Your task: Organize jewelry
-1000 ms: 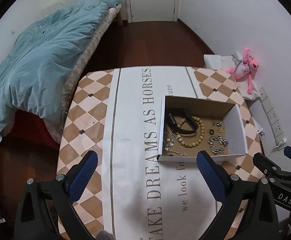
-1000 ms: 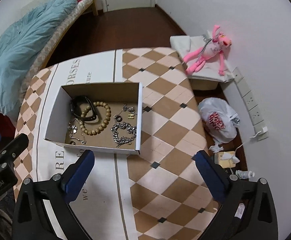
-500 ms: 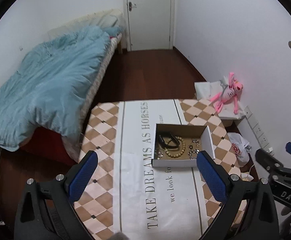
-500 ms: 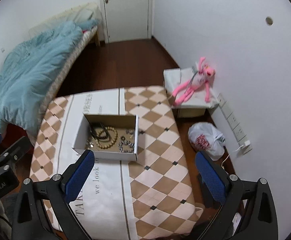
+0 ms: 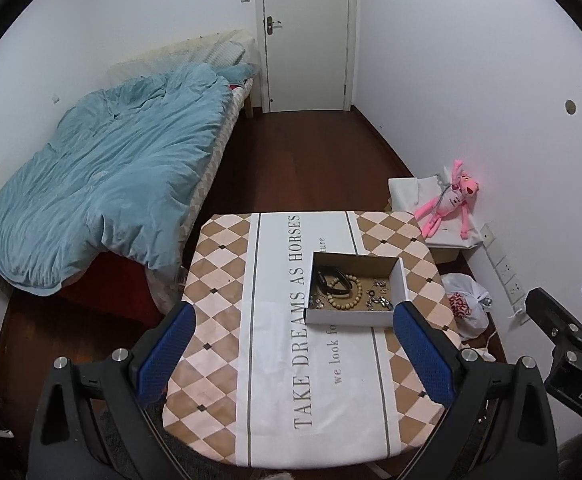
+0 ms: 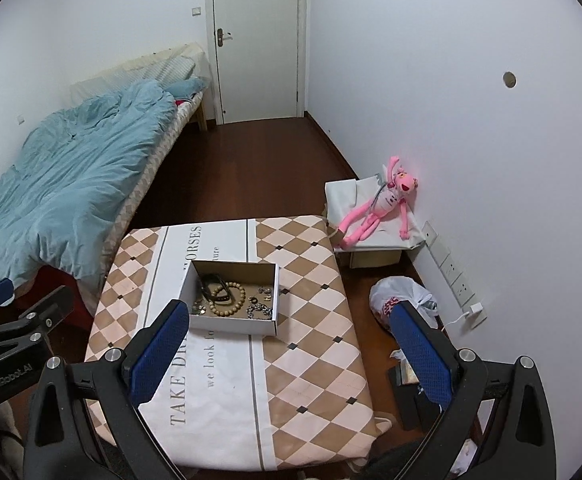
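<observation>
Jewelry box: shallow open cardboard box (image 5: 353,316), right of centre in the left wrist view and centre-left in the right wrist view, resting on the white printed band of the table.
Box contents: a tan beaded bracelet (image 6: 229,300) lying against a dark strap or band (image 6: 213,285) towards the left half; small silvery pieces (image 6: 260,311) scattered at the right end, and another small metallic cluster (image 6: 199,309) in the near-left corner. No dividers show; everything shares one compartment. The smaller pieces are too small to name.
Table: checked brown and cream cloth (image 5: 219,280) with lettering; nothing but the box sits on it.
Left gripper: (image 5: 295,354) blue pads spread wide, holding nothing, high above the near edge of the table.
Right gripper: (image 6: 291,350) likewise spread and empty, well apart from the box.
Step in hand: likely an approach or a finished pull-back; I cannot tell which.
Doing it well: descend straight over the box, narrow the pads first, pick one piece by a free edge, and avoid snagging the chains on the beads.
Surroundings: bed with blue duvet (image 5: 103,184) at left; pink plush toy (image 6: 375,210) at right.
</observation>
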